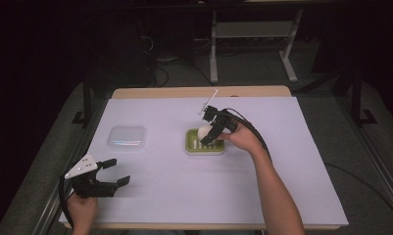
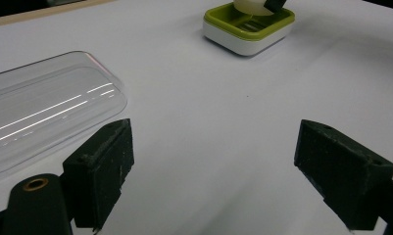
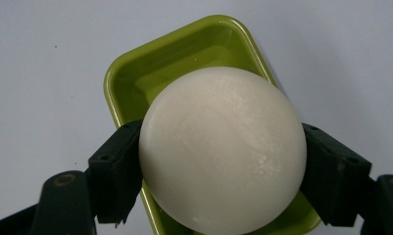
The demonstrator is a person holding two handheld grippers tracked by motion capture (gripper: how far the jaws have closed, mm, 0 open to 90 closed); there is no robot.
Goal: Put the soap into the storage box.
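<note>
Right gripper view: soap (image 3: 222, 149) is clamped by the right gripper (image 3: 222, 171) above the dish (image 3: 135, 78). The left gripper (image 1: 113, 172) is held open near the lid (image 1: 127, 137).

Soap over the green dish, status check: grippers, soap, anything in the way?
Right gripper shut on round white soap, above green dish. Left gripper open, idle beside clear lid. Nothing in the way.

White soap (image 3: 222, 149); green dish (image 3: 135, 78); clear lid (image 2: 42, 107); lavender table (image 1: 159, 176).
</note>
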